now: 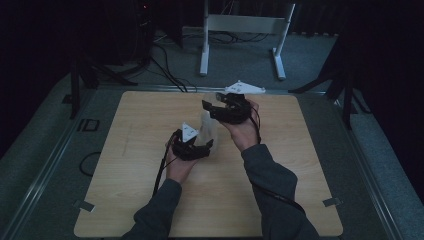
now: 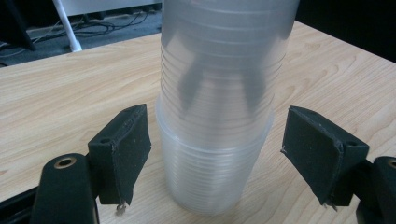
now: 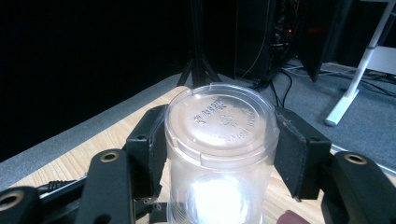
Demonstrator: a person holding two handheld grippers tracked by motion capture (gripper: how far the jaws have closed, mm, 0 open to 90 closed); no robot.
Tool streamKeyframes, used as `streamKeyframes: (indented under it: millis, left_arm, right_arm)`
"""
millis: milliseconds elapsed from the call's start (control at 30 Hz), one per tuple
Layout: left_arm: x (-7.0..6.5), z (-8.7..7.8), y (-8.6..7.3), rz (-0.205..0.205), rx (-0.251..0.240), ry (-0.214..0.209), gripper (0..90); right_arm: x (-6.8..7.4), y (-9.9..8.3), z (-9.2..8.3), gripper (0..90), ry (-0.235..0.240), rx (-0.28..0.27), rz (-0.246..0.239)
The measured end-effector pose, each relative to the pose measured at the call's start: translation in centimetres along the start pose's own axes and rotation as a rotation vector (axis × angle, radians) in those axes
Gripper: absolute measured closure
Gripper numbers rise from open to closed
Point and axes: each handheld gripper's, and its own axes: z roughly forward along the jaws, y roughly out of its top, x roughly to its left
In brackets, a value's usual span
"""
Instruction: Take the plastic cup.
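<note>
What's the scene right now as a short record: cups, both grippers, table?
cups: stack of clear plastic cups upside down on the table
right gripper: shut on the top cup, pads at its upturned base
left gripper: open, pads either side of the lower cups, not touching
table: light wood

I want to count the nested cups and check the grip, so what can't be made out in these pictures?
- Stack of clear cups: top cut off by the left gripper view's upper edge; ridges blur together, uncountable.
- Embossed lettering on the cup bottom: too small.
- High view: stack dim, partly behind the grippers.
</note>
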Motion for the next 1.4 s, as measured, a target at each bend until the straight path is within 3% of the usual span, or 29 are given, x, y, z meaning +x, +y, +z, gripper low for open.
streamKeyframes:
  millis: [667,1400]
  left_arm:
    - [0.0,-0.2,-0.2,0.002,0.003,0.005,23.6]
    - [-0.2,-0.7,-0.9,0.007,0.003,0.007,24.4]
  right_arm:
    - [-0.5,0.7,-1.7,40.8,-0.023,-0.022,-0.018]
    - [-3.4,-0.6,-4.5,40.8,-0.097,-0.007,-0.004]
